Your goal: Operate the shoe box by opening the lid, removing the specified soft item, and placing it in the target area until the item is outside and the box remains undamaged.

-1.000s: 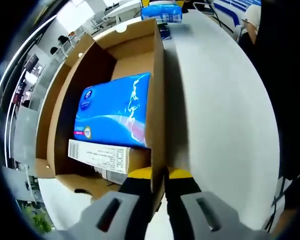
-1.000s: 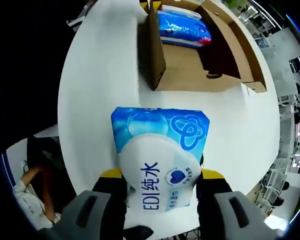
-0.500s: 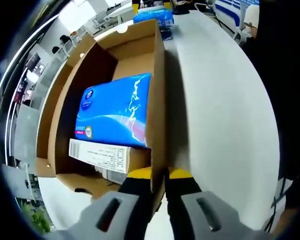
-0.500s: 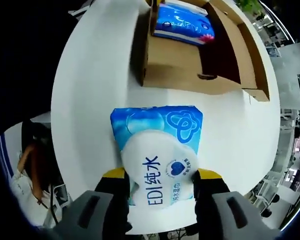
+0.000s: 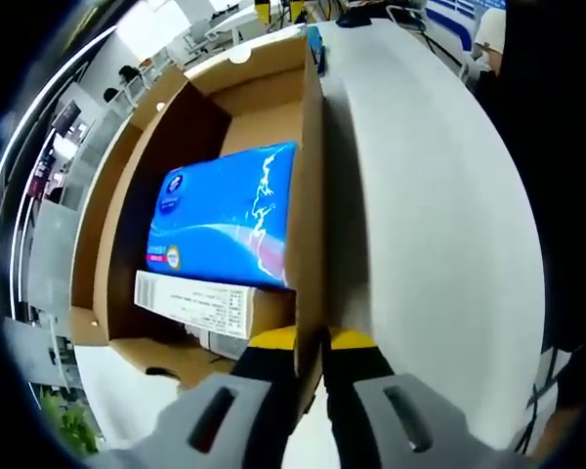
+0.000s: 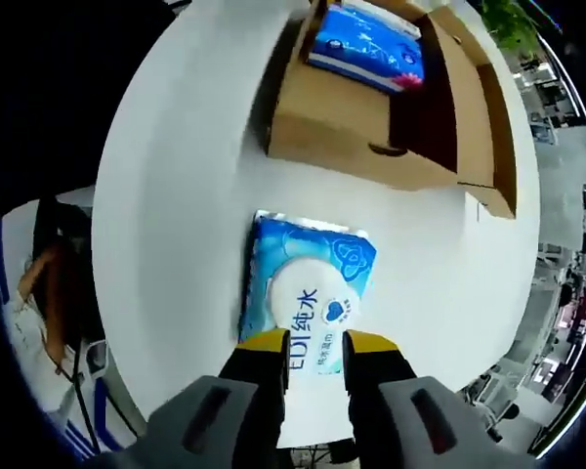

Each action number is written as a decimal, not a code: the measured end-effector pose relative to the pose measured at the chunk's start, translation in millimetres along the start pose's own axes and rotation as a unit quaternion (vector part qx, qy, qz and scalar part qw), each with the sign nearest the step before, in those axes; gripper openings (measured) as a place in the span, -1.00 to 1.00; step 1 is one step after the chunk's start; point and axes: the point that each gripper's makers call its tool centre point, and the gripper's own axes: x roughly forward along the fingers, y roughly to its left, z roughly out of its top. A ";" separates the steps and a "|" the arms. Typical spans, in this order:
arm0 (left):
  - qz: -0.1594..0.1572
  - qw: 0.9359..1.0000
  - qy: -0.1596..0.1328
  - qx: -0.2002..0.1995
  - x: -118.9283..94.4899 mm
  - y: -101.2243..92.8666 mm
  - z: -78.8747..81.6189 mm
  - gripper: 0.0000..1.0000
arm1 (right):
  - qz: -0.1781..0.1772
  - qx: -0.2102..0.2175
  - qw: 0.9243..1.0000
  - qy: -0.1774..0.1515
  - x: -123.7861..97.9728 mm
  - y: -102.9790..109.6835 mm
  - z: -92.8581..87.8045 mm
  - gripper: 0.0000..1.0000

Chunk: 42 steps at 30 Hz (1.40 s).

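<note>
1. Left gripper view: the open cardboard shoe box [image 5: 200,127] lies on the white tabletop [image 5: 439,225]. A blue tissue pack [image 5: 225,215] lies inside it, and a white printed label [image 5: 193,305] sits on the box's near inner side below the pack.
2. Left tongs [image 5: 310,363]: jaws nearly together, clamped on the box's upright side wall [image 5: 310,205], with the wall edge running between the yellow-tipped jaws.
3. Right gripper view: the wet-wipe pack [image 6: 309,293], blue with a round white lid, lies flat on the tabletop [image 6: 176,195], outside the shoe box [image 6: 371,137] and just in front of its near wall.
4. Right tongs [image 6: 315,352]: jaws set narrowly apart at the pack's near edge, touching or overlapping it. Whether they grip it cannot be told.
5. Inside the box, in the right gripper view, the blue tissue pack [image 6: 366,44] lies at the far end.
</note>
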 end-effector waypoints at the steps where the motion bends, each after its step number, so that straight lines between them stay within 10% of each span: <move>1: 0.001 1.000 0.000 0.000 0.1 -0.1 0.1 -0.84 | -0.002 -0.001 1.000 -0.003 -2.0 -1.8 1.5 -0.51; 42: 0.003 1.000 0.011 0.027 0.7 -2.3 -2.7 -0.85 | 0.001 0.118 0.992 -0.043 -6.9 15.2 13.4 0.01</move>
